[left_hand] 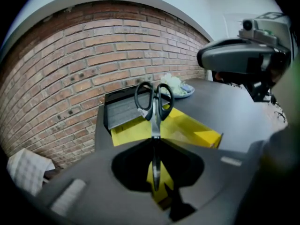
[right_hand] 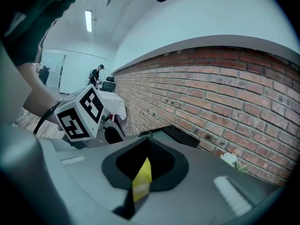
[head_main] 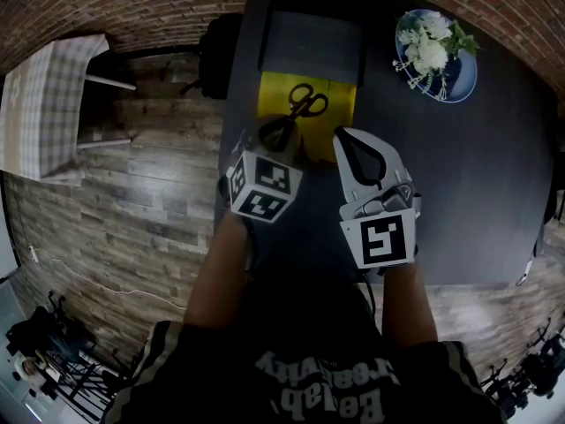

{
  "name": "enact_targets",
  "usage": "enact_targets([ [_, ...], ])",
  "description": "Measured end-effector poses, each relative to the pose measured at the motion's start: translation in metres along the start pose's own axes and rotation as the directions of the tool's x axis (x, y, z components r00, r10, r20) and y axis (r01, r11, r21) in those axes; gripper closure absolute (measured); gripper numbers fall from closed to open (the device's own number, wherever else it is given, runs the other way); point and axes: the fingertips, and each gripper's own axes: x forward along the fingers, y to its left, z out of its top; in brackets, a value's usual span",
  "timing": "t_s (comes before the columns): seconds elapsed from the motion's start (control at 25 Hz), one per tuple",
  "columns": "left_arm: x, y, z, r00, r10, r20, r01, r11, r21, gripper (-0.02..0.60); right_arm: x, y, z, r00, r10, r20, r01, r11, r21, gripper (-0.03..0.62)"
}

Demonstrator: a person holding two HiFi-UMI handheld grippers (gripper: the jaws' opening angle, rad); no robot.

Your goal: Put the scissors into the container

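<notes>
Black-handled scissors point(head_main: 305, 102) hang over the yellow container point(head_main: 274, 95) on the dark table. My left gripper point(head_main: 281, 135) is shut on their blades. The handles point(left_hand: 153, 100) point away from me in the left gripper view, above the container point(left_hand: 197, 132). The left gripper's point(left_hand: 154, 142) jaws pinch the closed blades edge-on. My right gripper point(head_main: 340, 135) sits at the container's near right corner, beside the left one. Its jaws stand together in the right gripper view point(right_hand: 146, 139), with only a sliver of yellow point(right_hand: 142, 177) showing below them.
A dark grey ribbed box point(head_main: 311, 47) lies just behind the container. A blue plate of white flowers point(head_main: 437, 47) stands at the back right of the table point(head_main: 477, 193). The table's left edge runs close by, over the wooden floor point(head_main: 150, 193). A checked-cloth chair point(head_main: 48, 104) stands at the left.
</notes>
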Motion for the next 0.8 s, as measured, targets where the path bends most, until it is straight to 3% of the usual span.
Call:
enact_targets([
  [0.32,0.006,0.001,-0.012,0.999,-0.022,-0.025,0.021,0.999,-0.041,0.531,0.007,0.003,-0.002,1.000,0.008,-0.007,-0.008,1.000,0.015,0.588],
  [0.8,0.015,0.001,-0.023,0.997,-0.012,-0.074,0.013,1.000,0.012,0.531,0.007,0.005,-0.013,1.000,0.012,-0.018,-0.011,0.999,0.030,0.588],
])
